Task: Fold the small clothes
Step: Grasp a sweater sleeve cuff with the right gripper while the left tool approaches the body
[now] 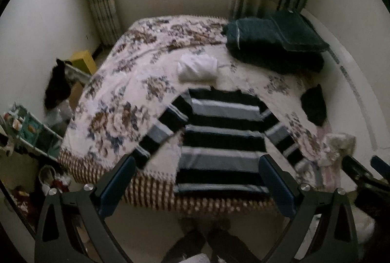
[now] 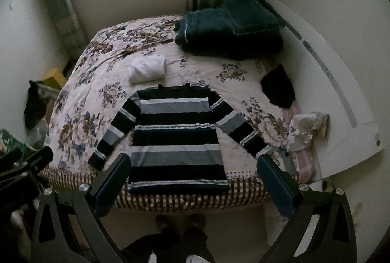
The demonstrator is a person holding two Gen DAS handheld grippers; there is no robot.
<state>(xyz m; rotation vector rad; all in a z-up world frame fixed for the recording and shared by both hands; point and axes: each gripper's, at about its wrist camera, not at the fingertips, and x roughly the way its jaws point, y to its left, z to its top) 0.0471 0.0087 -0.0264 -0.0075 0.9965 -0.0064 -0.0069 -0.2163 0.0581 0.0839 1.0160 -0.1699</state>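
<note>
A black, grey and white striped long-sleeved sweater (image 1: 221, 138) lies spread flat on the floral bedspread (image 1: 117, 97), hem at the near bed edge, sleeves angled outward; it also shows in the right wrist view (image 2: 175, 136). My left gripper (image 1: 197, 180) is open and empty, held above the near bed edge over the hem. My right gripper (image 2: 193, 177) is open and empty, also above the hem. A folded white garment (image 1: 197, 67) lies beyond the collar, also seen in the right wrist view (image 2: 147, 69).
A dark green folded quilt with pillow (image 2: 229, 28) sits at the far right of the bed. A black garment (image 2: 277, 87) and a pale crumpled cloth (image 2: 307, 128) lie at the right. Cluttered shelves (image 1: 31, 136) stand left of the bed. My feet are on the floor below.
</note>
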